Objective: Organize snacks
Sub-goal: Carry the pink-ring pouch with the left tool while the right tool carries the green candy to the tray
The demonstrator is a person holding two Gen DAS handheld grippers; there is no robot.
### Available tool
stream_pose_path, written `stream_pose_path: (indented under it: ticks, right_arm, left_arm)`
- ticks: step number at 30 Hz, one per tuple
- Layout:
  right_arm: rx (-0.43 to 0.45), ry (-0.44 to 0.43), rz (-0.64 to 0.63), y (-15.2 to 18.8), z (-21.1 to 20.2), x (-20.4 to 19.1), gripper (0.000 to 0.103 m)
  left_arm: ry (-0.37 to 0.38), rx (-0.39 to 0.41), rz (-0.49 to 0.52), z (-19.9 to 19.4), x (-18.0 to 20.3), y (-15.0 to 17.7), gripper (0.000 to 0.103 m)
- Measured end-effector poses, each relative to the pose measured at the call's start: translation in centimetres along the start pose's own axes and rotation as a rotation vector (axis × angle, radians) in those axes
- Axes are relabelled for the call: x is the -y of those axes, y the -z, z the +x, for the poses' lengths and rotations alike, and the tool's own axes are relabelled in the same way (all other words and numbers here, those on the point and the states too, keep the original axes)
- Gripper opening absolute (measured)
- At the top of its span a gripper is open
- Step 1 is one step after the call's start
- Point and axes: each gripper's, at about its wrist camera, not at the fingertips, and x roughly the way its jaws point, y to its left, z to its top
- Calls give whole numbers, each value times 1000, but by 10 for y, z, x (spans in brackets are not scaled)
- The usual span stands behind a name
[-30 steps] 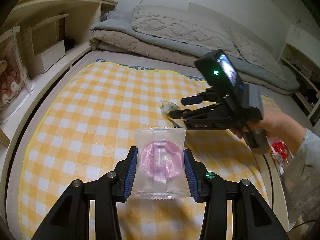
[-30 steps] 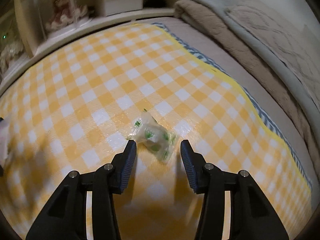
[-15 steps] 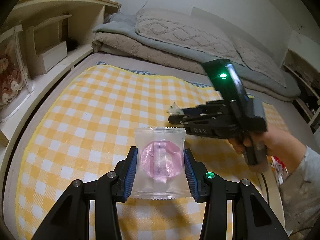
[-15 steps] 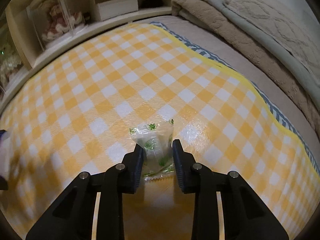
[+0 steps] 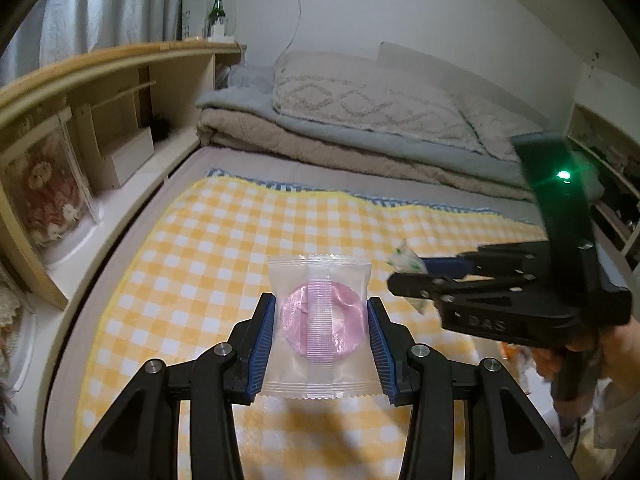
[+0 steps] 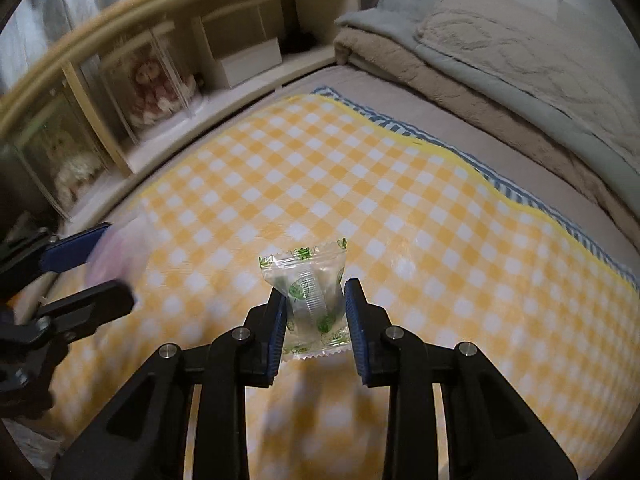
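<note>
My left gripper is shut on a clear packet with a pink round snack, held above the yellow checked cloth. My right gripper is shut on a clear packet printed with green leaves, also lifted off the cloth. In the left wrist view the right gripper stands at the right with the green-printed packet at its tips, a hand behind it. In the right wrist view the left gripper shows blurred at the left edge.
The checked cloth lies on a bed. Folded blankets and a pillow are piled at the far end. A wooden shelf unit with boxed dolls runs along the left. A green bottle stands on its top.
The right gripper closed on the green-printed packet and lifted it off the cloth. Both grippers rose; the left one kept hold of the pink snack packet.
</note>
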Motion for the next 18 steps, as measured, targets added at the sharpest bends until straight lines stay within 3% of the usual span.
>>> stream_pose_path:
  ticks: [18]
  right_arm:
    - [142, 116, 146, 59, -200, -13, 29]
  left_arm:
    - [-5, 63, 35, -148, 77, 0, 44]
